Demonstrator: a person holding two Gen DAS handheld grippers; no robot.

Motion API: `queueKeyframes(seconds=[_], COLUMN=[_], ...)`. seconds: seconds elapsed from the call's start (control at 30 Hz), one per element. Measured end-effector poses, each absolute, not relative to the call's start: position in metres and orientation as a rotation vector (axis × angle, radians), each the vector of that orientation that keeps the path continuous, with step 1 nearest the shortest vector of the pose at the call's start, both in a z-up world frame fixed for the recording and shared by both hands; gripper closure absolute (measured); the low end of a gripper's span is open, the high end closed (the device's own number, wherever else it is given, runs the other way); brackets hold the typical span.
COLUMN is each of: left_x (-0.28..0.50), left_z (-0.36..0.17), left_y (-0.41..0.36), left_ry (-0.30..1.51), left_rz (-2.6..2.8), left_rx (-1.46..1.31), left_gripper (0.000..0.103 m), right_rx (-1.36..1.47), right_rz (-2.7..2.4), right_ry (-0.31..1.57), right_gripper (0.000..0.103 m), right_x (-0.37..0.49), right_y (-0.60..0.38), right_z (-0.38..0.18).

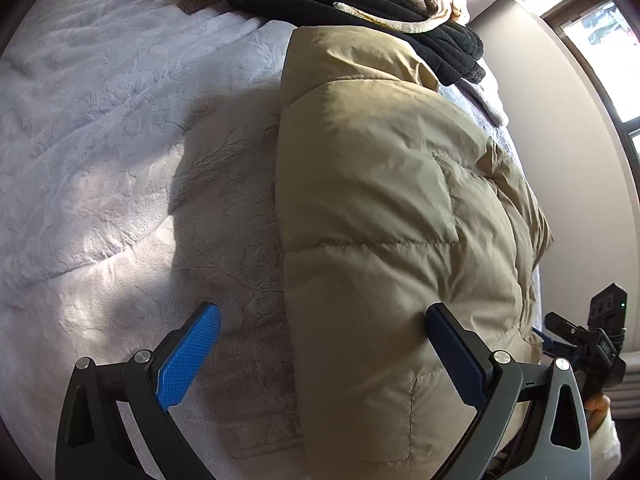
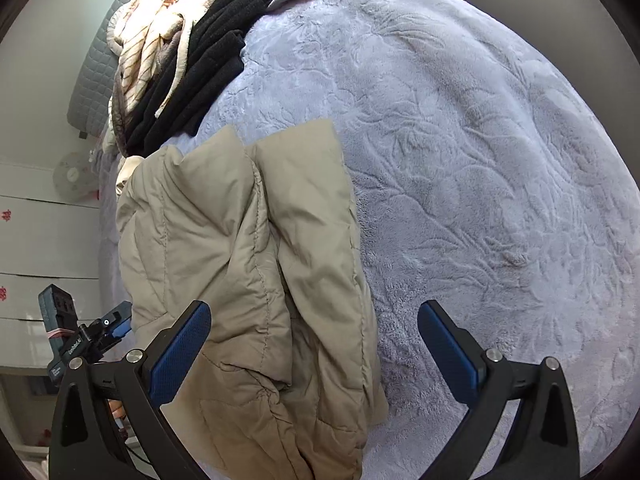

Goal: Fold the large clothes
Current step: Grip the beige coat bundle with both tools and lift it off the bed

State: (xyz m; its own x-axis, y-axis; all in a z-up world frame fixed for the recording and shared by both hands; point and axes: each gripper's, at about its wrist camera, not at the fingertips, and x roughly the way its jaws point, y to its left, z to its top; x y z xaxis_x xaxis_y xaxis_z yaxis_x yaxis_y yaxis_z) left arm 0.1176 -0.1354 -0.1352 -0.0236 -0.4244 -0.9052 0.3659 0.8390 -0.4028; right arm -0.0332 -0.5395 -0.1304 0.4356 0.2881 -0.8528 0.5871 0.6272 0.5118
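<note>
Beige puffer jacket (image 2: 248, 248) ran lengthwise away from us; our right gripper (image 2: 314, 348) and left gripper (image 1: 324, 356) straddled its near end, both released.

Daylit from a window (image 1: 600, 32), sunlit patches and a hard shadow across the bedspread (image 1: 100, 120) (right view flatter, cooler); heavy fisheye bending, dark corners, perhaps slight softness at rims

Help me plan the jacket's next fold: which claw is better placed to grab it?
Probably right: the right claw is open over the tan puffer jacket's loose edge; the left claw straddles its folded side.
</note>
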Motion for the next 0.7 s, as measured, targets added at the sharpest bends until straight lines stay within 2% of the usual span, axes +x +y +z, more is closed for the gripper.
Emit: queueKeyframes(seconds=[0.3,0.7], left_x=[0.12,0.121], left_z=[-0.156,-0.202], left_y=[-0.113,-0.138], left_ry=[1.594,1.669], left_rz=[-0.826,-1.01], left_rx=[-0.334,-0.356], left_gripper=[0.001,0.001], right_rx=[0.968,0.967], right_rz=[-0.103,0.119], right_ry=[1.137,1.255], right_gripper=[0.0,0.0], right_x=[-0.021,0.029], right_y=[-0.542,-0.537], right_z=[-0.14,-0.185])
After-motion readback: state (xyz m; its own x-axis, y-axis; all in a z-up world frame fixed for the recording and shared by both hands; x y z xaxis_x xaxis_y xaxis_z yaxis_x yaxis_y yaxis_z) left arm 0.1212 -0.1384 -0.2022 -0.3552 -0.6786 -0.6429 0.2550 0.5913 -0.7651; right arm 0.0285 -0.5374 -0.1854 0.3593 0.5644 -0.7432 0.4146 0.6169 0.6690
